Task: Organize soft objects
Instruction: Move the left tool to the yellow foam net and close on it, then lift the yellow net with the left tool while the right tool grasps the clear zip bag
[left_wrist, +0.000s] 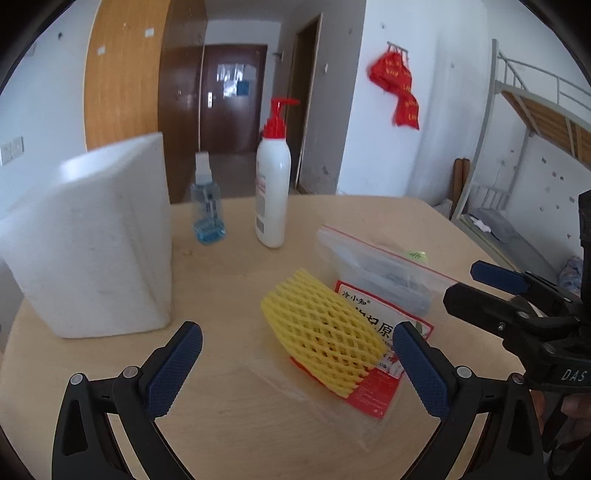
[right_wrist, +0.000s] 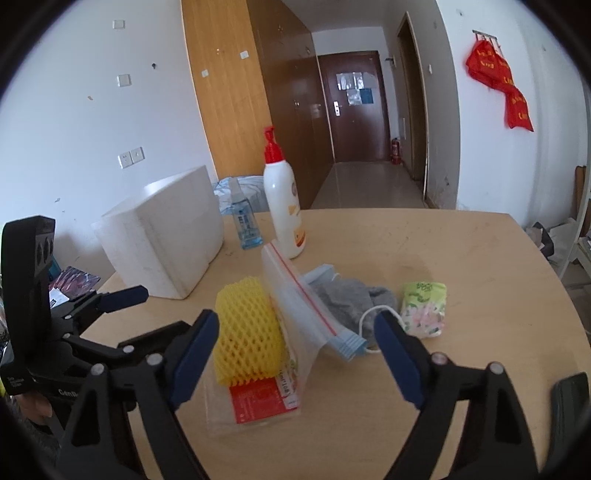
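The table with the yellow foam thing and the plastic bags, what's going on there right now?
A person holds a gripper in each hand over a wooden table. Both the left gripper and the right gripper are open and hold nothing. Between them a yellow foam net lies on a red-labelled packet, beside a clear zip bag. A grey cloth, a blue face mask and a green tissue pack lie to the right. Nothing has been picked up yet.

A white foam box (left_wrist: 92, 240), blue spray bottle (left_wrist: 207, 210) and red-capped pump bottle (left_wrist: 272, 184) stand on the wooden table (left_wrist: 236, 398).
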